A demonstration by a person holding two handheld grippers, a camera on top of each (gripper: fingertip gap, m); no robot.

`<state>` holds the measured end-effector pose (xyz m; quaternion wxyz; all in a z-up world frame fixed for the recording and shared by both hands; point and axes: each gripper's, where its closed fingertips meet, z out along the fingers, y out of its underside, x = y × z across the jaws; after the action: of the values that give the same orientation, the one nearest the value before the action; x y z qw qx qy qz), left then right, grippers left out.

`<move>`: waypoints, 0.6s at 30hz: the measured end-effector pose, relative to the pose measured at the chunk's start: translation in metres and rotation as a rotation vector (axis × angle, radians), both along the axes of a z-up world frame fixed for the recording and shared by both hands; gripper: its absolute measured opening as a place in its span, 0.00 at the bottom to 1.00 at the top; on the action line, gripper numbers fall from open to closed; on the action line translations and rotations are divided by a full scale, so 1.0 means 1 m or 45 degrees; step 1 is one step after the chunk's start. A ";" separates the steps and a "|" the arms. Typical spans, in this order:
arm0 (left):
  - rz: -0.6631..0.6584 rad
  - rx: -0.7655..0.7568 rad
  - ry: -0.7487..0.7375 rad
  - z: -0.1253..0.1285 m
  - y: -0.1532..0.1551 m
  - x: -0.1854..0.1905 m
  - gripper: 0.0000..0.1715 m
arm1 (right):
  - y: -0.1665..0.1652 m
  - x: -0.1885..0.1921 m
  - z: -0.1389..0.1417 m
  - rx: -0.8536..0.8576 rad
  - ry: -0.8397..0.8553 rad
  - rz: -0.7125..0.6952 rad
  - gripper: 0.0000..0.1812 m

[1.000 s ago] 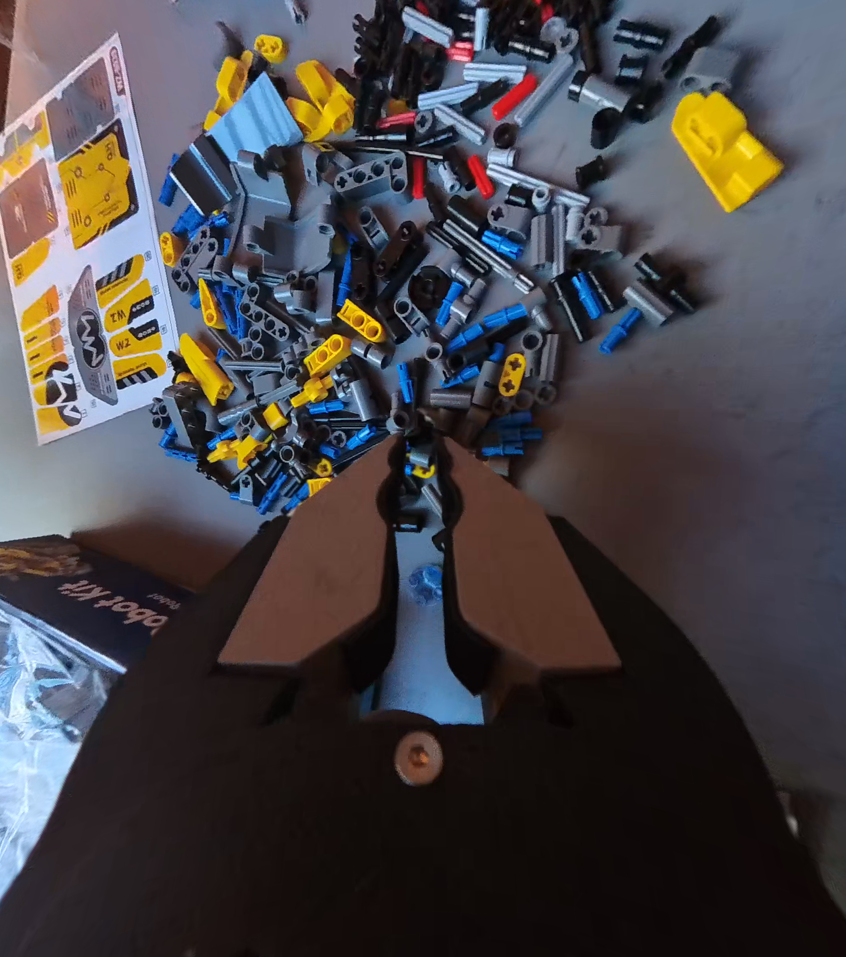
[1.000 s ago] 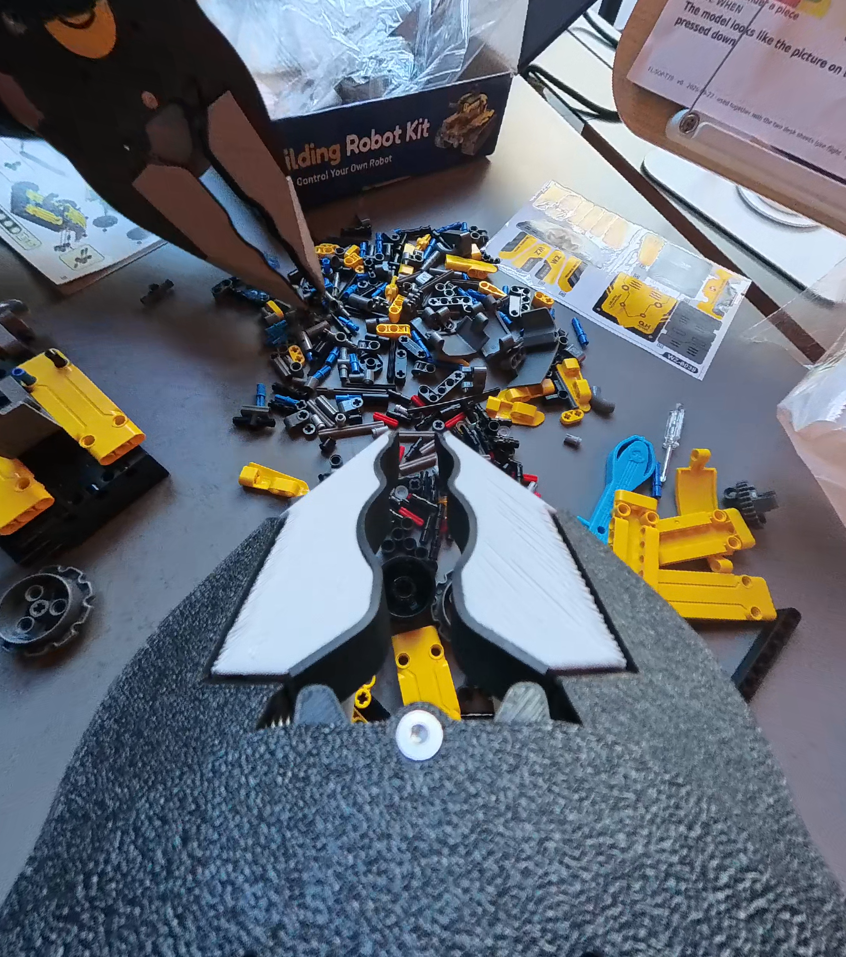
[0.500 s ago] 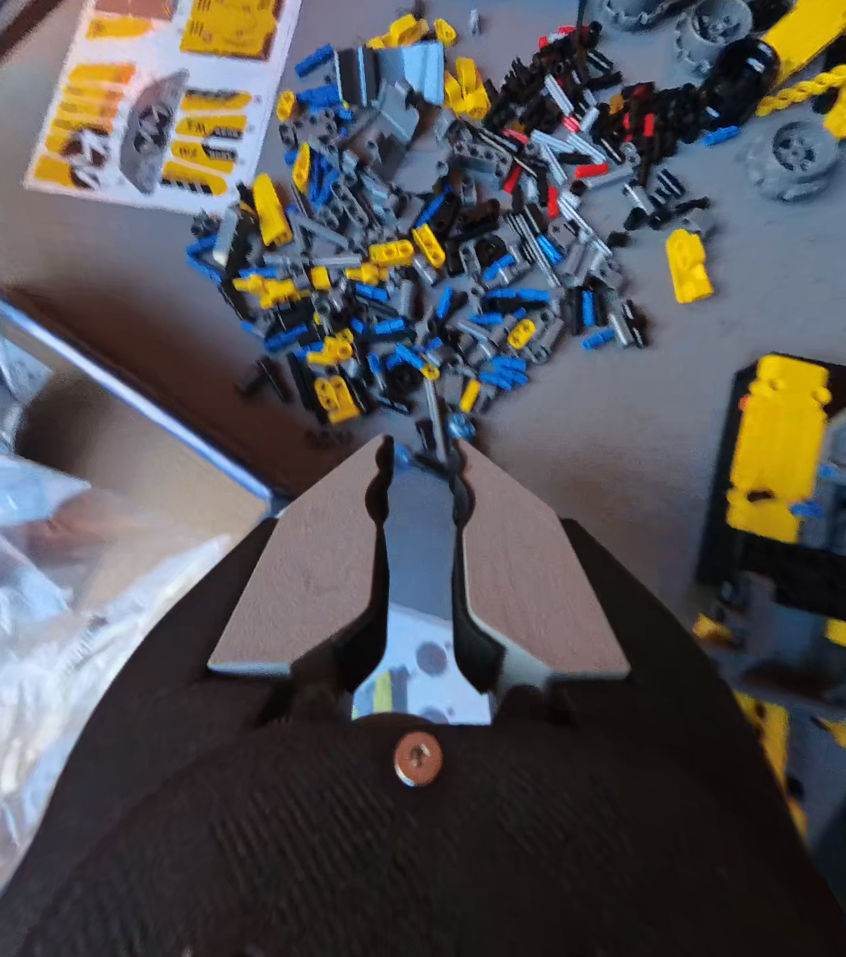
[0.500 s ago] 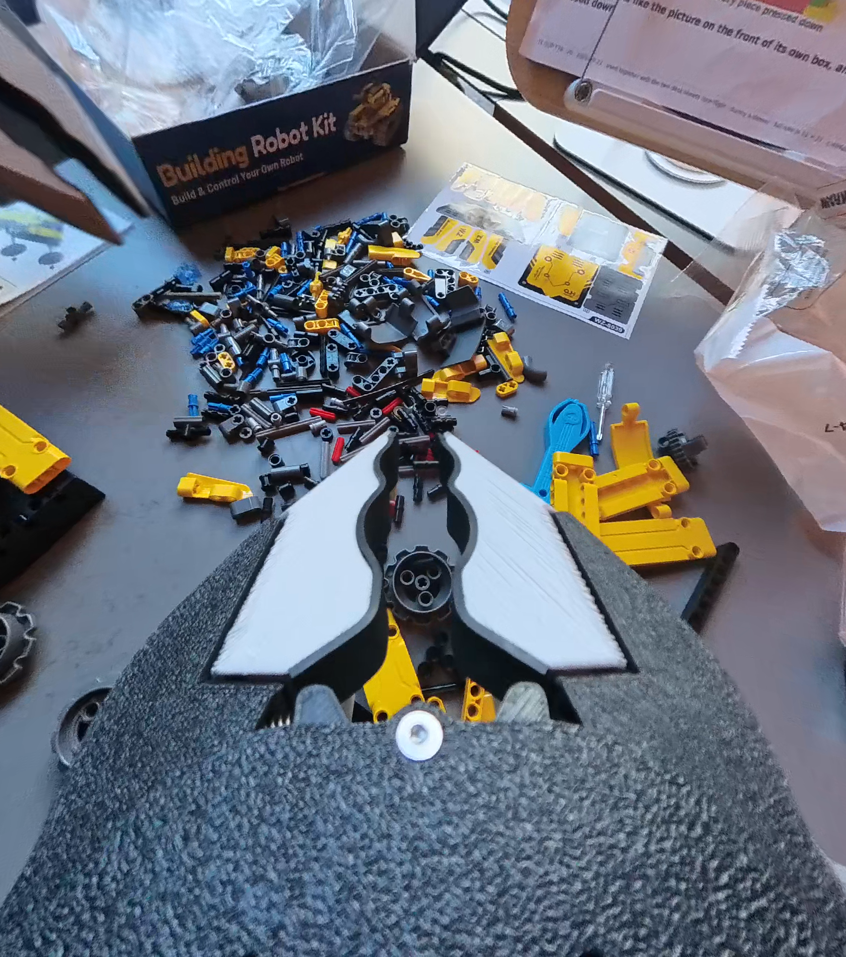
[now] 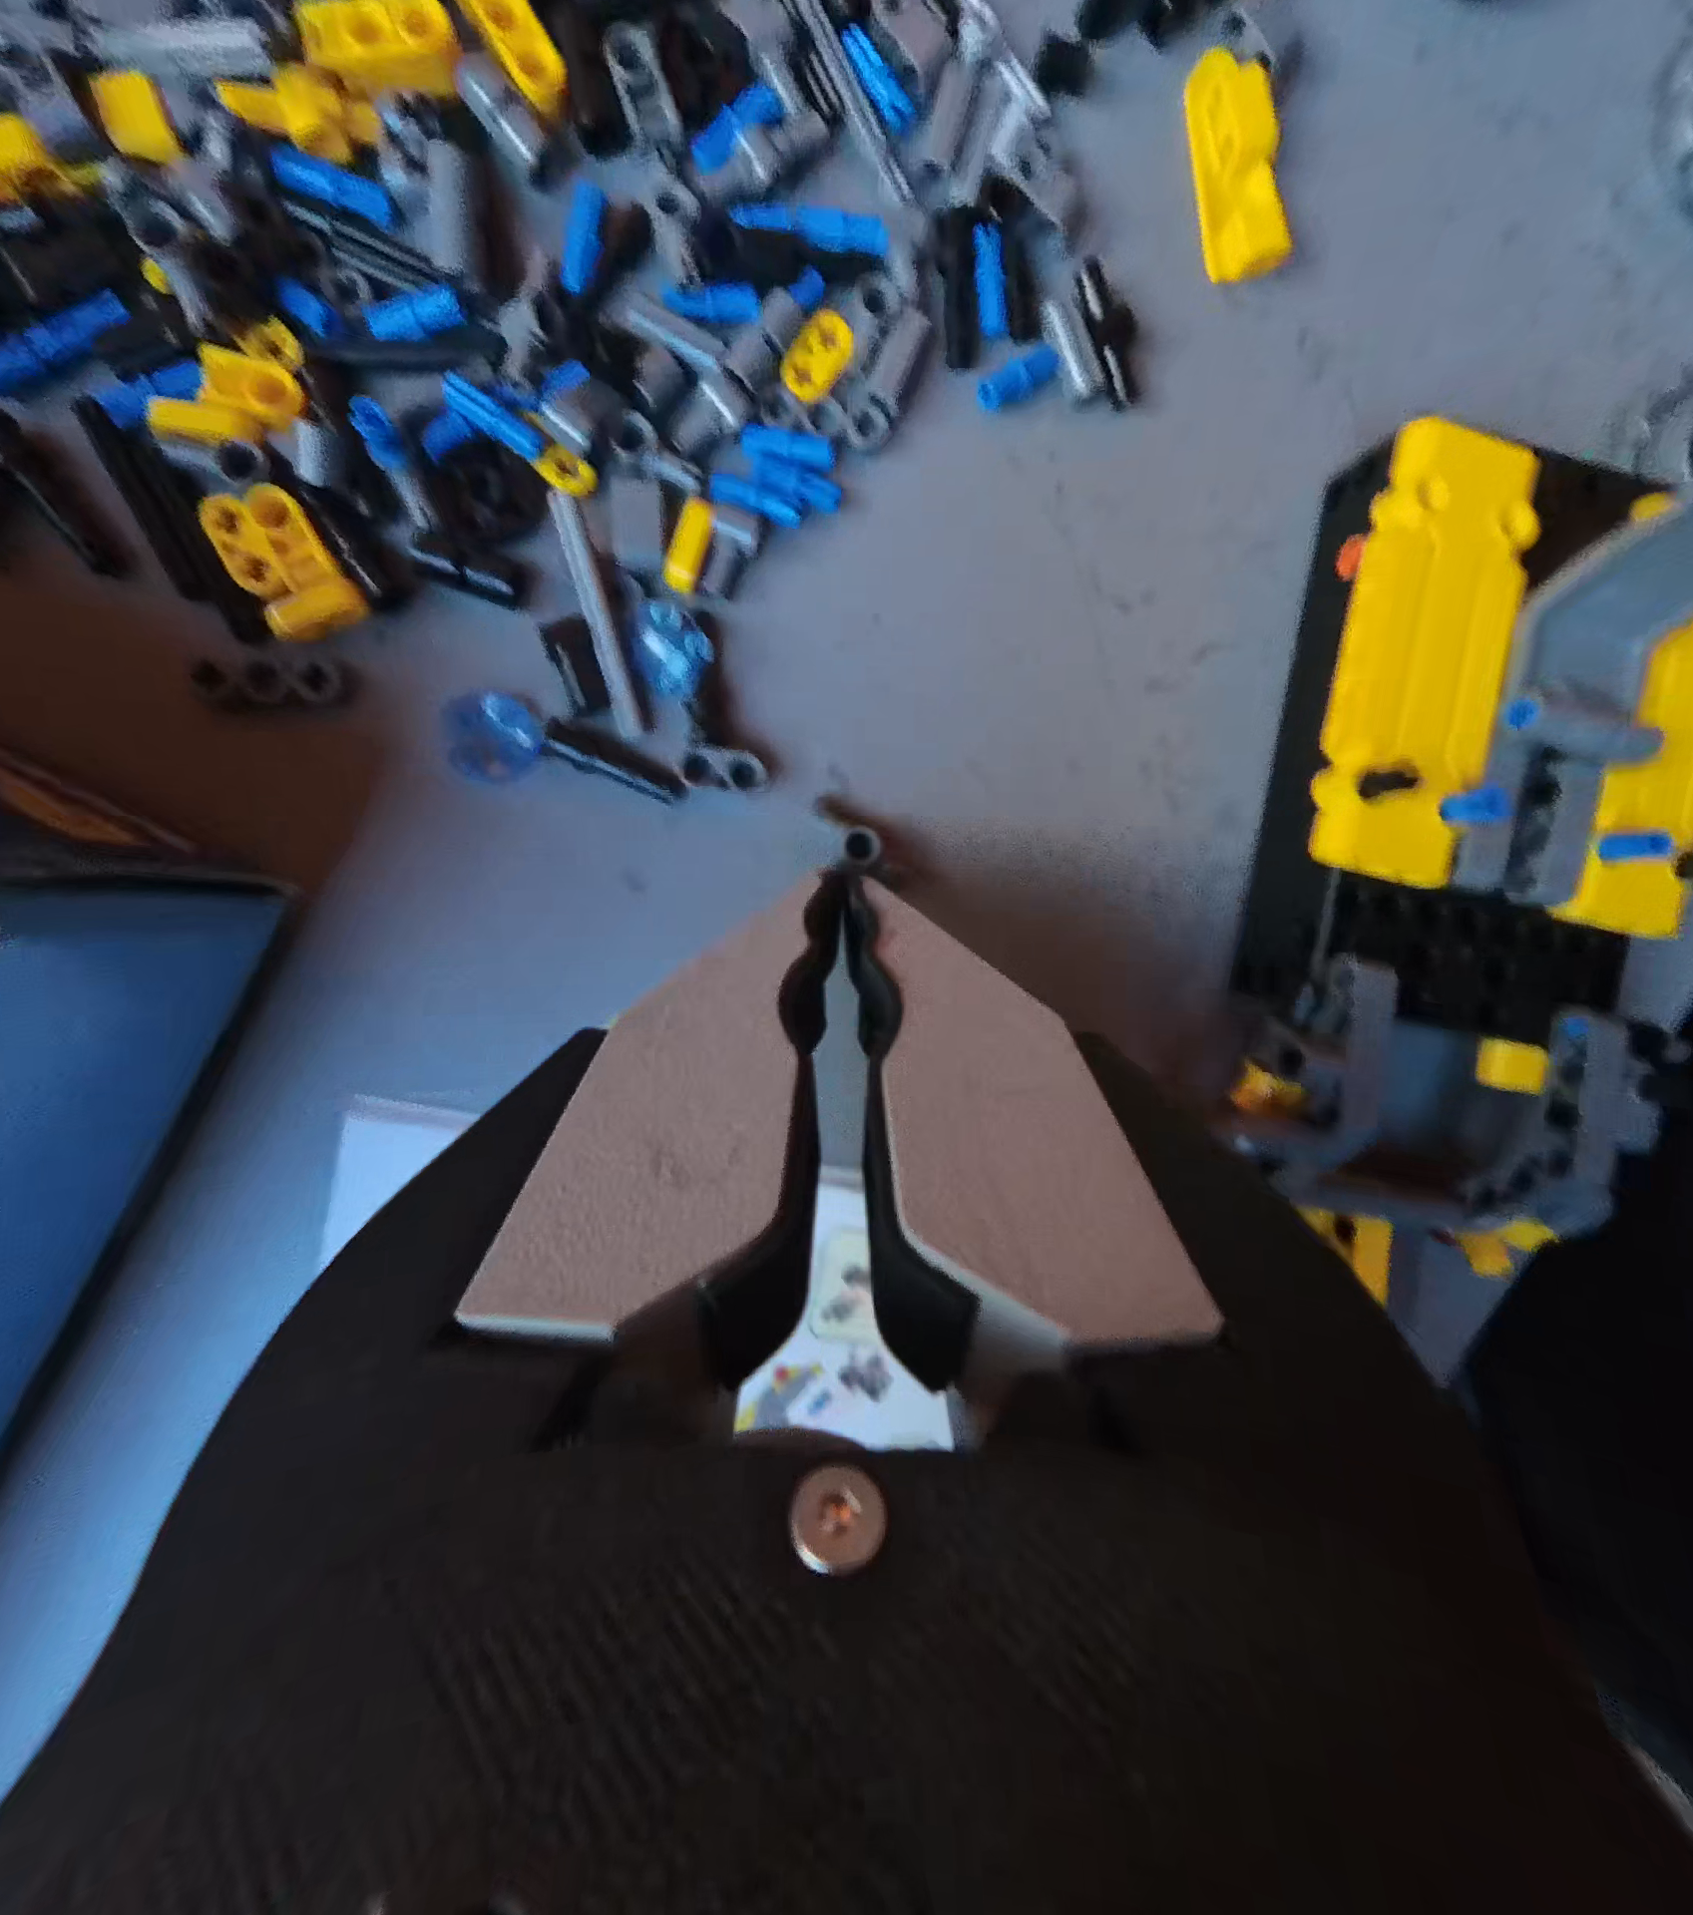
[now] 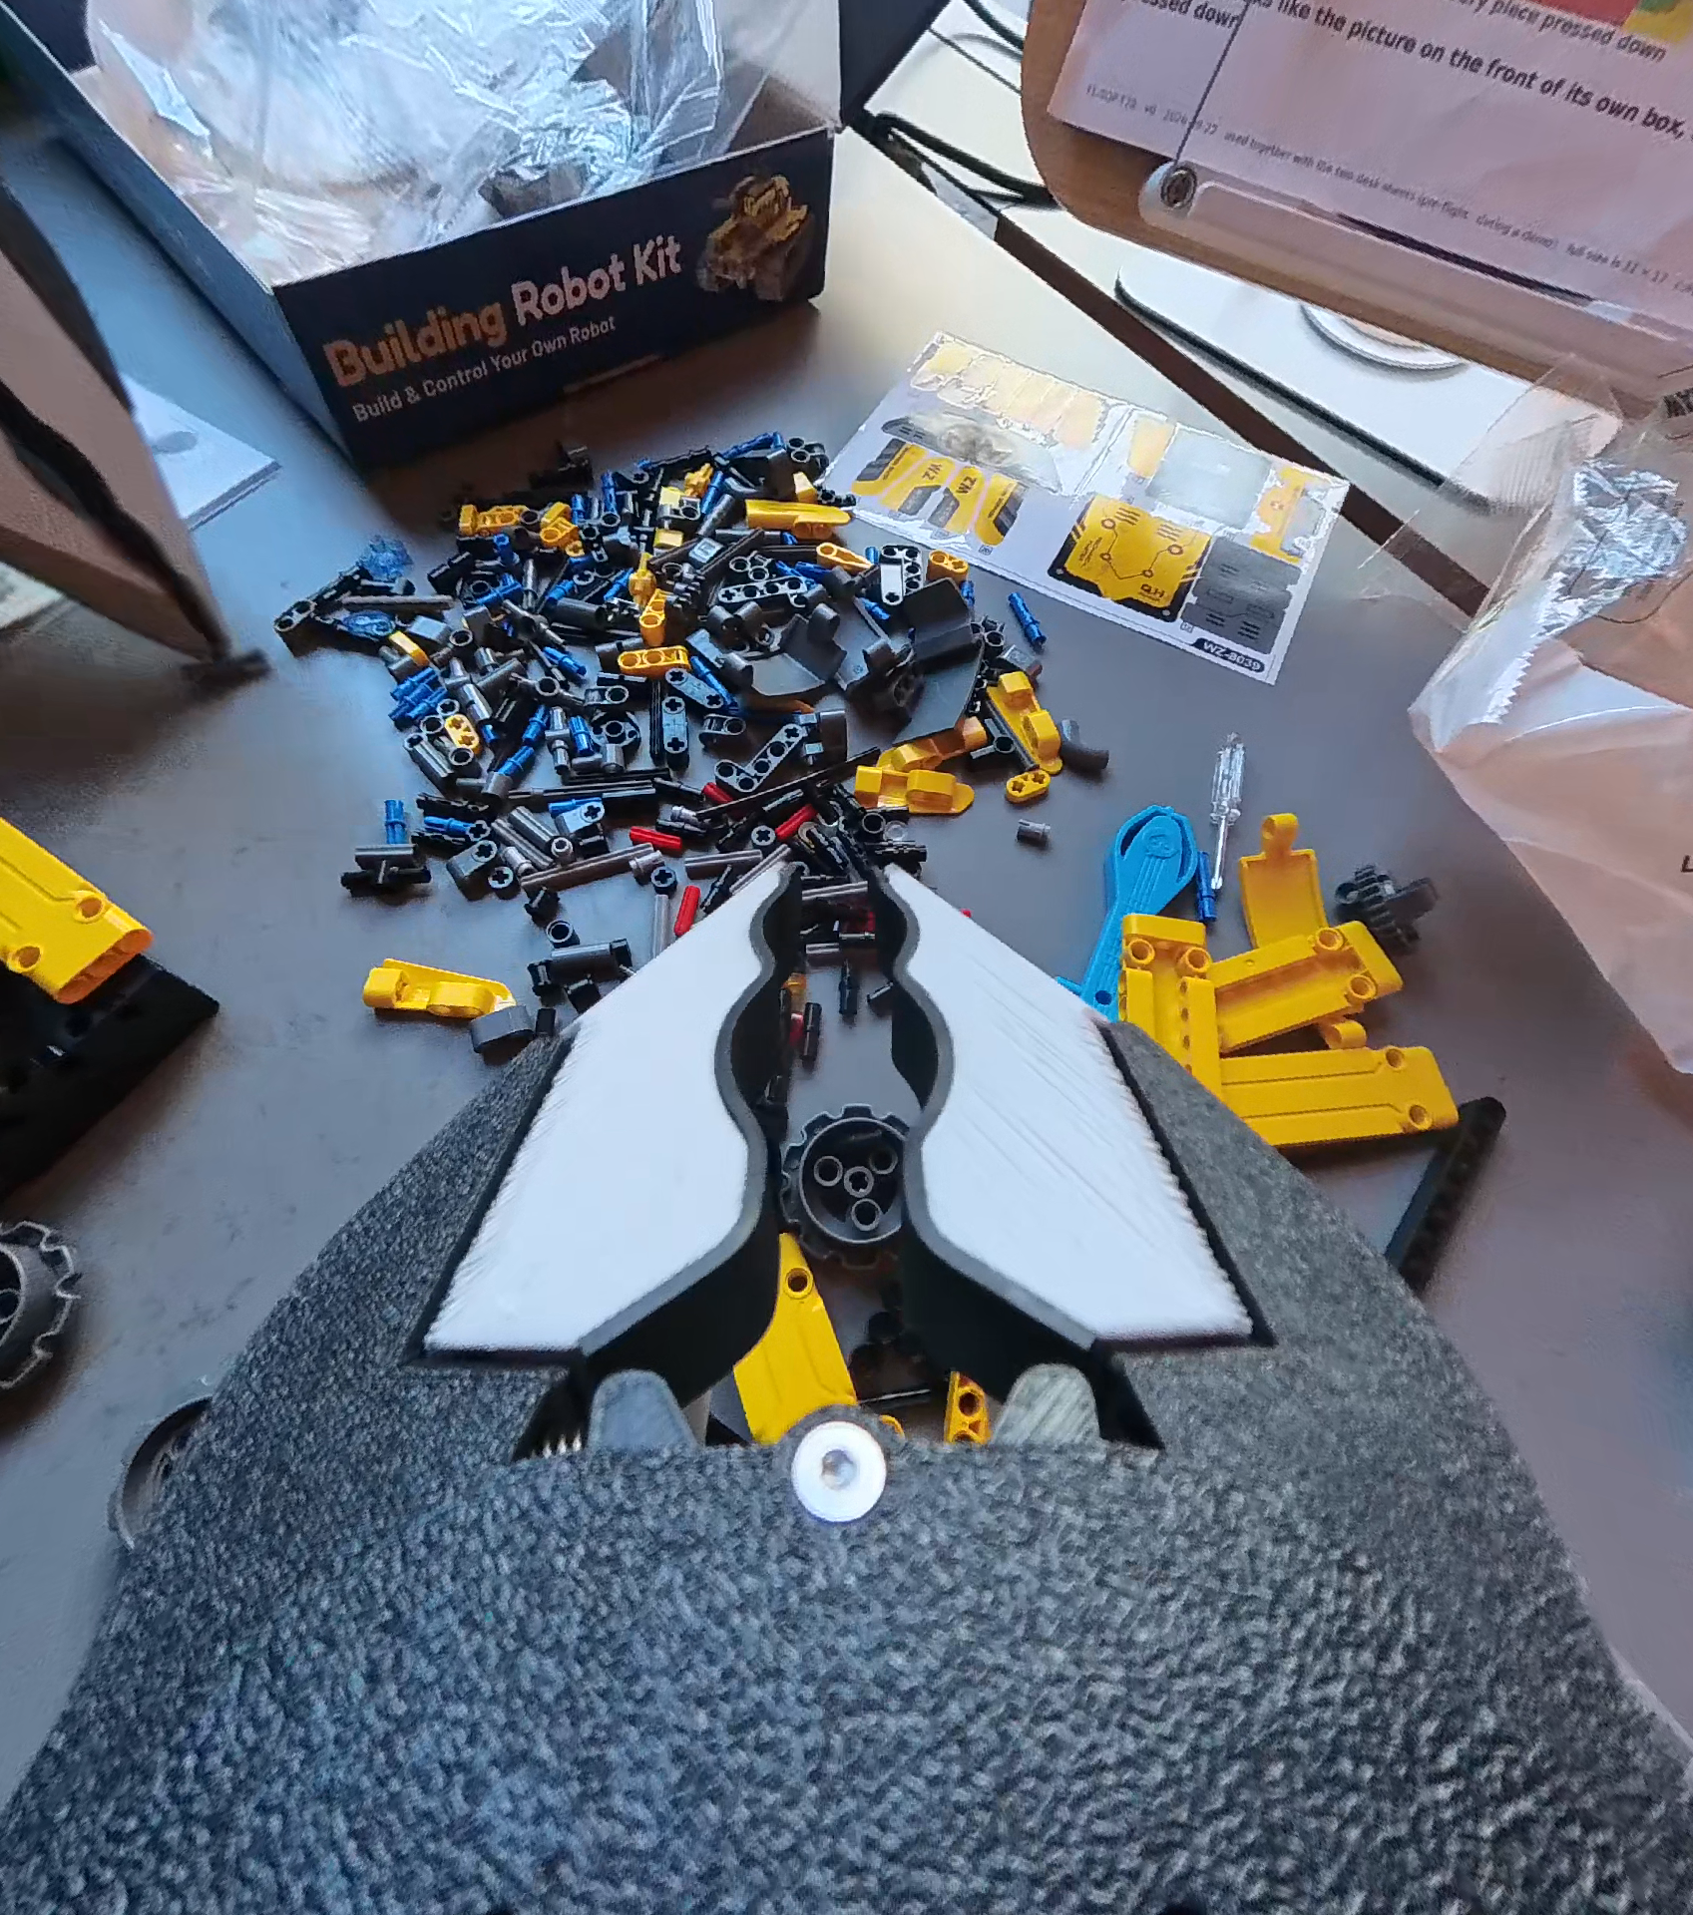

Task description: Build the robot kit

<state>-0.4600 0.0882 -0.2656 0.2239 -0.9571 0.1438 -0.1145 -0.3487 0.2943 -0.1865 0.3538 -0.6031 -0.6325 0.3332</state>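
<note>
Left wrist view: left gripper (image 5: 848, 881) has its jaws closed almost together, pinching a small dark round-ended piece (image 5: 859, 848) at the tips; frame is blurred, so the piece's exact kind cannot be told. It hangs above bare grey table (image 5: 1008, 663), just clear of the near edge of the loose parts pile (image 5: 531, 311). Nearest loose items: two translucent blue round parts (image 5: 495, 734) and a grey axle (image 5: 598, 611). A part-built yellow and black model (image 5: 1505, 788) sits to the right, a blue box edge (image 5: 75, 1088) to the left.

Right wrist view: right gripper (image 6: 837, 891) has jaws set a narrow way apart, nothing gripped. It hovers over the near edge of the pile, tips above small black and red pins. A black toothed wheel (image 6: 847, 1181) lies on the table below, between the fingers. Yellow panels (image 6: 1288, 1026) and a blue tool (image 6: 1137, 891) lie to the right; sticker sheet (image 6: 1091, 508) and kit box (image 6: 552, 301) lie beyond the pile. The left gripper shows at the left edge.
</note>
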 end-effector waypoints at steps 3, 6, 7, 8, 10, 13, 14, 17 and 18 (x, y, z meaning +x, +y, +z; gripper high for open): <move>0.084 0.048 0.030 0.000 0.026 -0.008 0.00 | 0.002 0.001 0.001 0.004 0.003 -0.008 0.07; 0.101 0.091 0.136 0.000 0.040 -0.016 0.00 | 0.007 0.004 0.003 0.020 0.007 -0.026 0.07; 0.102 0.097 0.164 0.002 0.040 -0.018 0.00 | 0.009 0.005 0.005 0.025 0.012 -0.035 0.07; 0.104 0.104 0.165 0.005 0.039 -0.019 0.00 | 0.012 0.007 0.007 0.029 0.019 -0.046 0.07; 0.091 0.109 0.103 0.013 0.033 -0.012 0.01 | 0.017 0.010 0.012 0.034 0.040 -0.066 0.07; 0.017 0.082 -0.020 0.020 0.015 0.007 0.04 | 0.021 0.014 0.020 0.028 0.076 -0.089 0.07; -0.014 0.085 -0.034 0.020 0.011 0.013 0.04 | 0.022 0.014 0.022 0.023 0.086 -0.093 0.07; -0.033 0.057 0.068 0.006 0.009 0.013 0.04 | 0.022 0.015 0.024 0.009 0.101 -0.094 0.06; -0.036 0.050 0.106 0.000 0.012 0.011 0.03 | 0.022 0.014 0.024 0.010 0.100 -0.095 0.06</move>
<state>-0.4493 0.0997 -0.2653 0.2349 -0.9543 0.1687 -0.0750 -0.3343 0.3166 -0.1629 0.3929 -0.6114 -0.5965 0.3406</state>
